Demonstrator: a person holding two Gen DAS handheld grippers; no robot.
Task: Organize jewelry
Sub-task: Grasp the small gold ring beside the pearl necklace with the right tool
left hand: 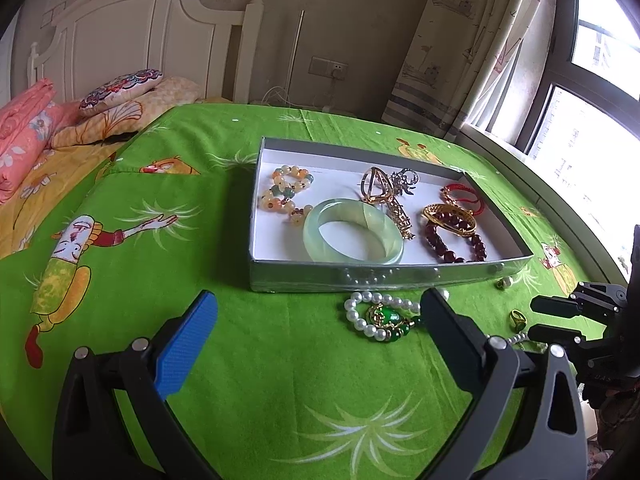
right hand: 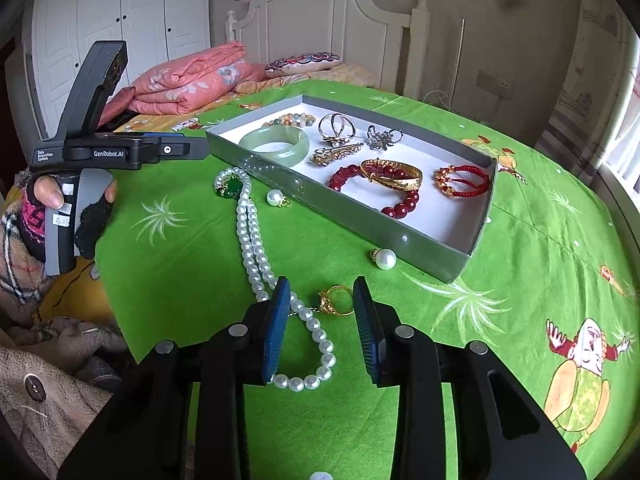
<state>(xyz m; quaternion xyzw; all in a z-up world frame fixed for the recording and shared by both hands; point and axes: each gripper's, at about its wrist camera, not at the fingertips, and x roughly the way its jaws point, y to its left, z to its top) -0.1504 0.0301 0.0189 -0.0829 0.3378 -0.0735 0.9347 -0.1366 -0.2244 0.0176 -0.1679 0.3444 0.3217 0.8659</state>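
Blue-padded right gripper (right hand: 320, 326) low over gold ring (right hand: 335, 300), jaws apart; left gripper (left hand: 320, 320) wide.

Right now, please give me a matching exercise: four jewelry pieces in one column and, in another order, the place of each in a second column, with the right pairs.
Things:
1. jade bangle
2. gold ring
3. pearl necklace
4. red cord bracelet

Places:
A. on the green bedspread, between the right gripper's open fingers
B. inside the tray, at the end toward the window
C. inside the tray, at the end nearest the left gripper
D. on the bedspread, stretching from the tray's front wall toward the right gripper

Pairs: 1-C, 2-A, 3-D, 4-B
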